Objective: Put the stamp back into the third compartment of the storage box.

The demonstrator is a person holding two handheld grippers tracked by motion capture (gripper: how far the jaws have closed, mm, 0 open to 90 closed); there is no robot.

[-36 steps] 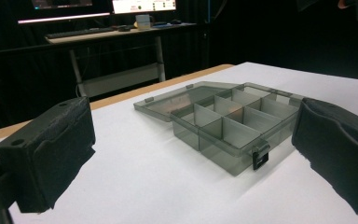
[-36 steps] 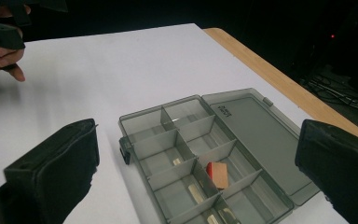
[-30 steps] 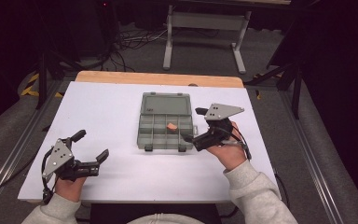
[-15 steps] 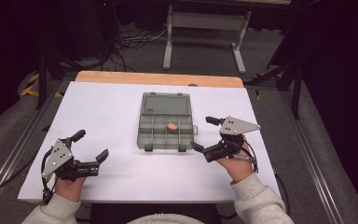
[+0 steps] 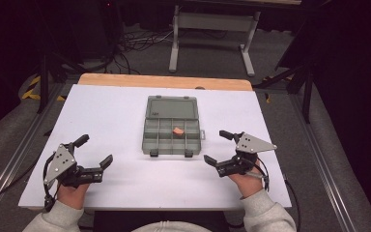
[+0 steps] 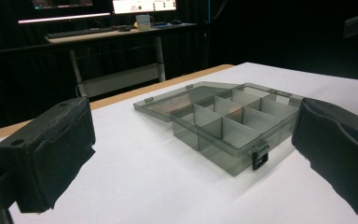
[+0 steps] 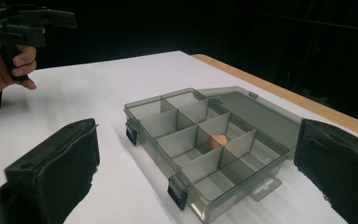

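Note:
A grey see-through compartment box (image 5: pixel 172 126) lies open in the middle of the white table, its lid flat toward the far side. One small orange piece (image 5: pixel 178 131) sits in a middle compartment, also seen as the orange piece (image 7: pixel 217 140) in the right gripper view. My left gripper (image 5: pixel 93 151) rests at the near left, open and holding nothing, aimed at the box (image 6: pixel 235 123). To the right of the box (image 7: pixel 205 144), my right gripper (image 5: pixel 217 147) stands open with nothing between its jaws.
The white table top (image 5: pixel 116 116) has a wooden strip (image 5: pixel 164 81) along its far edge. Beyond it stand a metal desk frame (image 5: pixel 212 29) and floor cables (image 5: pixel 125 53). The other hand with its gripper (image 7: pixel 18 28) shows far off in the right gripper view.
My right gripper has drawn back from the box's right side toward the near right of the table. The orange piece stays in its compartment. The left gripper has not moved.

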